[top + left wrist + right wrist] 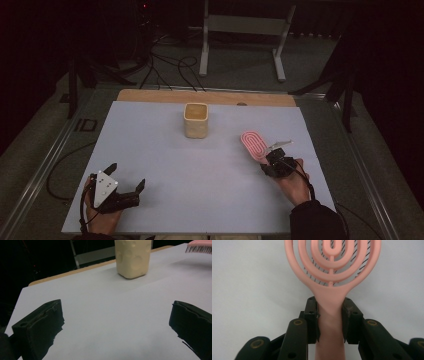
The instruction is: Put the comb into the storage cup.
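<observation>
A pink vented hairbrush with dark bristles is held by its handle at the right of the white table. My right gripper is shut on that handle, and in the right gripper view the pink hairbrush rises from between the two black pads, my right gripper pressing both sides of the neck. A cream square cup stands upright at the far middle; the cream cup also appears ahead in the left gripper view. My left gripper rests near the front left edge, open and holding nothing; the left gripper jaws stand wide apart.
A white sheet covers the table, with a wooden strip along the far edge. Beyond the table, cables and a white stand sit on the floor. Metal rails run along both sides.
</observation>
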